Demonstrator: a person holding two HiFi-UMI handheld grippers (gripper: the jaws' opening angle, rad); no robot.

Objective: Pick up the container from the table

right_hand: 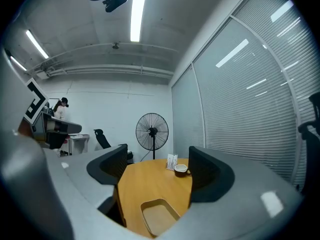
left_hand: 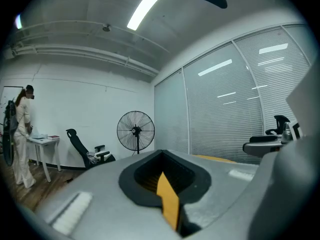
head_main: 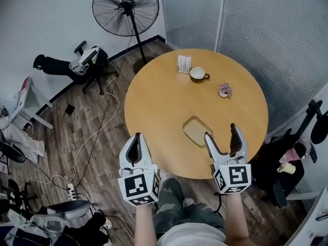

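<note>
Tan container (head_main: 197, 130) on worktop (head_main: 154, 104), just ahead of my right gripper (head_main: 221, 132), fingers parted; cup (head_main: 198, 74) and card (head_main: 184, 64) well beyond. Left gripper (head_main: 135, 148) fingers pressed together.

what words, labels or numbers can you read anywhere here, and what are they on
No text can be read in any view.
On the small card standing on the table beside the cup: some print, too small to read.
On the marker cubes of the left gripper and right gripper: black-and-white square patterns, no letters or numbers.
</note>
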